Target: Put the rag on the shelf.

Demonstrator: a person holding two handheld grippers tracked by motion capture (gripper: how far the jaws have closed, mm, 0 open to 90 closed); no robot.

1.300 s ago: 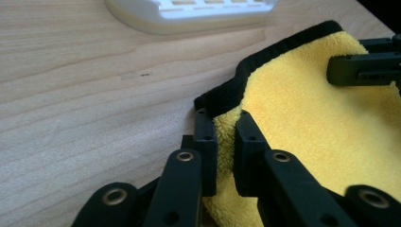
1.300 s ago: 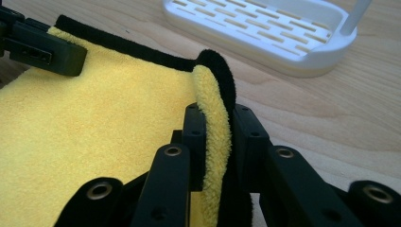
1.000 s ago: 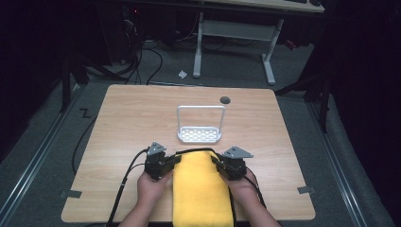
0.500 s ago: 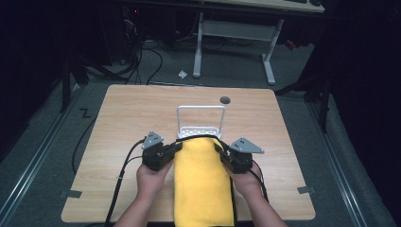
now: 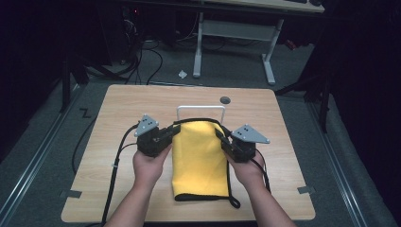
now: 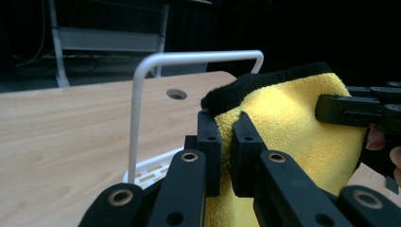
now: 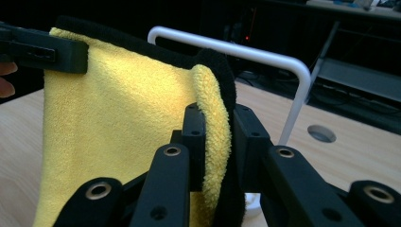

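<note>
A person's two hands hold a yellow terry-cloth towel with black edging [image 5: 198,158] up by its far corners over a light wooden bench [image 5: 118,109], seen from above. At left, the left hand [image 5: 150,165] grips the black two-jaw left gripper [image 5: 171,134], topped by a grey three-cornered plate, its black cable trailing back along the bench toward the near edge. The left gripper's jaws are pinching the towel's left upper corner; in the left gripper view the yellow pile and black hem are squeezed between the two black jaws of that gripper [image 6: 226,142]. The towel's raised far edge hangs just in front of a white wire rack with a tall hoop handle and a slotted base [image 5: 201,109], which stands upright at the middle of the bench; whether cloth and hoop touch cannot be told. The towel's near end lies flat on the bench between the forearms, folded under at its lower edge. A small round dark hole [image 5: 225,100] sits in the benchtop beyond the rack. At right, the right hand [image 5: 248,168] holds the matching right gripper [image 5: 222,138], its jaws clamped on the towel's right upper corner, as the right gripper view confirms [image 7: 218,142], with the white hoop [image 7: 265,56] just behind.
</note>
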